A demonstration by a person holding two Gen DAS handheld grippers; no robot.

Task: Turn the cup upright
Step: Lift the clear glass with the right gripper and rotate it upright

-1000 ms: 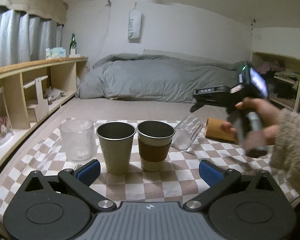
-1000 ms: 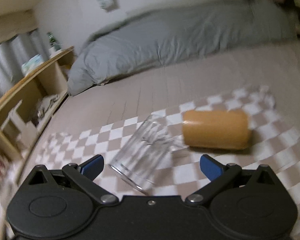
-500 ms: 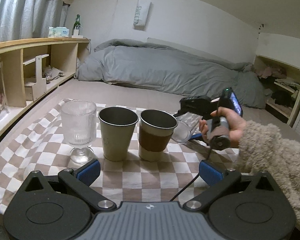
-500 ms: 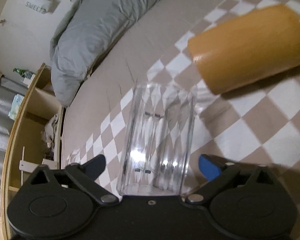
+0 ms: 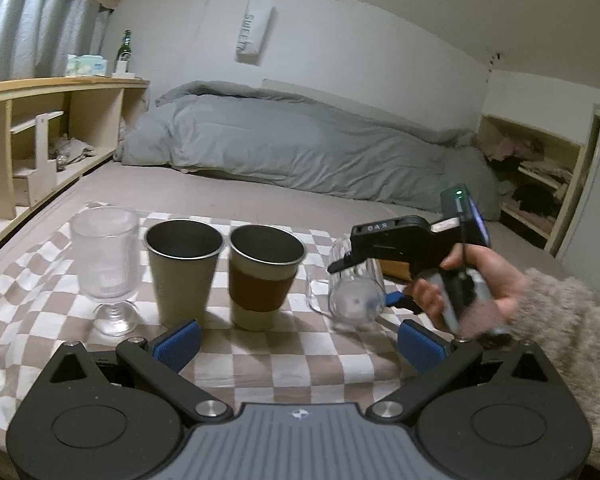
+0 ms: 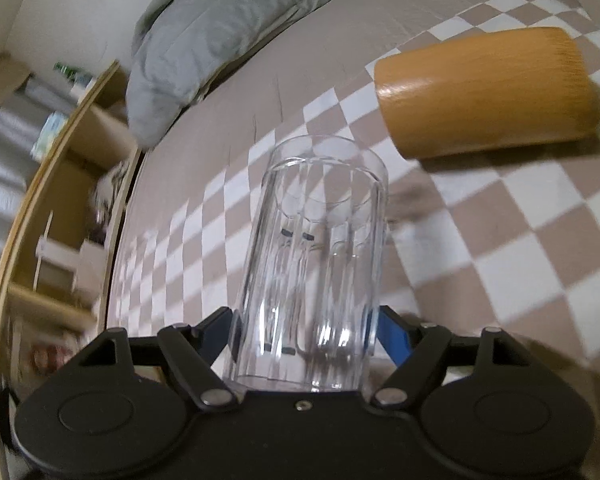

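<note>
A clear ribbed glass cup (image 6: 312,264) lies on its side between the fingers of my right gripper (image 6: 306,336), which is shut on its base end; its open mouth points away from the camera. In the left wrist view the same cup (image 5: 352,288) shows tilted just above the checkered cloth (image 5: 292,360), held by the right gripper (image 5: 364,280). A wooden cup (image 6: 484,92) lies on its side behind it. My left gripper (image 5: 298,344) is open and empty, low at the front of the cloth.
A stemmed glass (image 5: 104,264), a beige metal cup (image 5: 184,272) and a metal cup with a brown sleeve (image 5: 264,276) stand upright in a row on the left. A grey duvet (image 5: 300,148) lies behind. Wooden shelves (image 5: 40,140) run along the left.
My right gripper has closed its fingers around the clear cup and lifted its base end slightly. The left gripper has stayed nearly still and open.
</note>
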